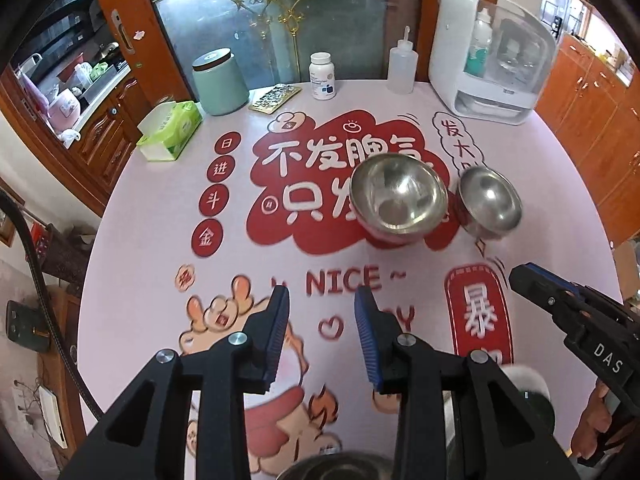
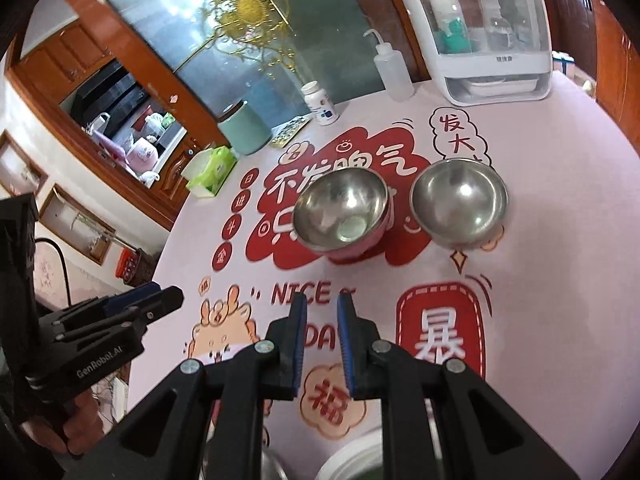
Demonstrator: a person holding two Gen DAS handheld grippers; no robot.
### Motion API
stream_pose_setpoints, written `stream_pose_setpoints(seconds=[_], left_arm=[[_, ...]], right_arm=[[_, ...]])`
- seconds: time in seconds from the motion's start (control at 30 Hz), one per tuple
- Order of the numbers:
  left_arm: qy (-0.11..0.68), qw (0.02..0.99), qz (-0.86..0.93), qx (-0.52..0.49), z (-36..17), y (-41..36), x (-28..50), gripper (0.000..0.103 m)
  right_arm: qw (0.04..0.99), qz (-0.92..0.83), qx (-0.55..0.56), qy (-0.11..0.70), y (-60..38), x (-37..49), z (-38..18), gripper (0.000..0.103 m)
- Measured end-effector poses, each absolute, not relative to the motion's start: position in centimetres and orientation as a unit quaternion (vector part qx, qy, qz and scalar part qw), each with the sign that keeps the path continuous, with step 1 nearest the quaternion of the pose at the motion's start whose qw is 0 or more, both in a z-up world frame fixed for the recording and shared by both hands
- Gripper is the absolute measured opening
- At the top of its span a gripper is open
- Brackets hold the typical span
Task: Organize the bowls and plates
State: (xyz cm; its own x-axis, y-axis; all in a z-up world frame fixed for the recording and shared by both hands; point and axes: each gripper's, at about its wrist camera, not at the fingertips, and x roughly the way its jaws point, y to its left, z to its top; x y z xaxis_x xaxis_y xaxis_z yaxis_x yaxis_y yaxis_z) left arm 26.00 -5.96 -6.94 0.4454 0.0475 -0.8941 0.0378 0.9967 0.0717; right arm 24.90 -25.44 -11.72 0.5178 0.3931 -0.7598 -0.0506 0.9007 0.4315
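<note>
Two steel bowls stand side by side on the pink printed table. The larger bowl with a red outside is on the left; the plain steel bowl is on its right. My left gripper is open and empty, hovering above the table short of the bowls. My right gripper is narrowly open and empty, also short of the bowls. Each gripper shows in the other view: the right one, the left one. A steel rim and a white dish lie under the grippers, mostly hidden.
Along the table's far edge stand a green tissue box, a mint canister, a blister pack, a pill bottle, a squeeze bottle and a white sterilizer cabinet. Wooden cabinets surround the table.
</note>
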Motion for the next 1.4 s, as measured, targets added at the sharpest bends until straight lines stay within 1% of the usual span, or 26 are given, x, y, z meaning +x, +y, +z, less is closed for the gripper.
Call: stream_pose_setpoints(seconds=[0.07, 0.13, 0.17, 0.23, 0.27, 0.3, 0.4, 0.5, 0.53, 0.6, 0.73, 0.8, 0.97, 1.03, 1.17, 1.23, 1.33, 1.4], left_arm=[[0.530, 0.847, 0.011, 0.041, -7.8, -6.6, 27.4, 0.033], [0.536, 0.844, 0.014, 0.035, -8.7, -6.9, 28.6, 0.034], [0.539, 0.841, 0.014, 0.031, -9.1, -7.0, 29.3, 0.034], [0.542, 0.840, 0.020, 0.024, -9.9, -7.3, 30.5, 0.039], [0.544, 0.839, 0.023, 0.020, -10.4, -7.4, 31.2, 0.044], [0.544, 0.838, 0.025, 0.018, -10.7, -7.4, 31.6, 0.047], [0.553, 0.832, 0.033, 0.010, -12.2, -7.5, 32.9, 0.047], [0.562, 0.827, 0.035, -0.002, -13.5, -7.3, 34.0, 0.048], [0.563, 0.826, 0.036, -0.006, -13.9, -7.3, 34.4, 0.049], [0.562, 0.826, 0.033, -0.015, -14.6, -7.1, 35.0, 0.055], [0.556, 0.830, 0.028, -0.035, -15.6, -7.0, 35.8, 0.056], [0.554, 0.831, 0.028, -0.052, -16.0, -6.8, 36.4, 0.059], [0.557, 0.828, 0.020, -0.062, -17.0, -7.1, 37.6, 0.059], [0.560, 0.826, 0.020, -0.061, -17.5, -7.2, 37.9, 0.059], [0.570, 0.818, 0.020, -0.069, -18.6, -7.1, 38.3, 0.059], [0.573, 0.816, 0.018, -0.072, -19.0, -7.1, 38.3, 0.055], [0.572, 0.816, 0.011, -0.079, -19.2, -7.1, 38.3, 0.047], [0.571, 0.817, 0.005, -0.083, -19.4, -7.1, 38.2, 0.039]], right_arm=[[0.850, 0.129, 0.187, 0.475, -26.1, 26.3, -12.4, 0.021], [0.848, 0.132, 0.198, 0.475, -26.6, 27.4, -13.0, 0.029], [0.846, 0.133, 0.202, 0.474, -26.7, 27.9, -13.2, 0.029], [0.842, 0.136, 0.211, 0.477, -26.9, 28.8, -13.9, 0.030], [0.838, 0.139, 0.220, 0.479, -27.0, 29.4, -14.4, 0.030], [0.835, 0.140, 0.225, 0.482, -27.0, 29.9, -14.9, 0.030], [0.822, 0.145, 0.246, 0.492, -27.2, 30.9, -16.4, 0.033], [0.806, 0.146, 0.267, 0.508, -27.2, 31.9, -18.3, 0.034], [0.802, 0.145, 0.272, 0.511, -27.2, 32.1, -18.8, 0.034], [0.794, 0.148, 0.291, 0.513, -27.3, 32.5, -19.7, 0.034], [0.784, 0.156, 0.322, 0.508, -27.4, 33.2, -21.3, 0.034], [0.778, 0.157, 0.337, 0.506, -27.4, 33.4, -22.0, 0.034], [0.773, 0.159, 0.361, 0.496, -27.4, 34.0, -22.9, 0.034], [0.773, 0.161, 0.362, 0.495, -27.4, 34.3, -23.1, 0.036], [0.772, 0.155, 0.359, 0.502, -27.1, 34.8, -23.6, 0.036], [0.772, 0.152, 0.358, 0.503, -27.1, 35.0, -23.9, 0.036], [0.771, 0.149, 0.357, 0.507, -27.1, 35.2, -24.3, 0.036], [0.769, 0.149, 0.360, 0.507, -27.1, 35.2, -24.4, 0.033]])
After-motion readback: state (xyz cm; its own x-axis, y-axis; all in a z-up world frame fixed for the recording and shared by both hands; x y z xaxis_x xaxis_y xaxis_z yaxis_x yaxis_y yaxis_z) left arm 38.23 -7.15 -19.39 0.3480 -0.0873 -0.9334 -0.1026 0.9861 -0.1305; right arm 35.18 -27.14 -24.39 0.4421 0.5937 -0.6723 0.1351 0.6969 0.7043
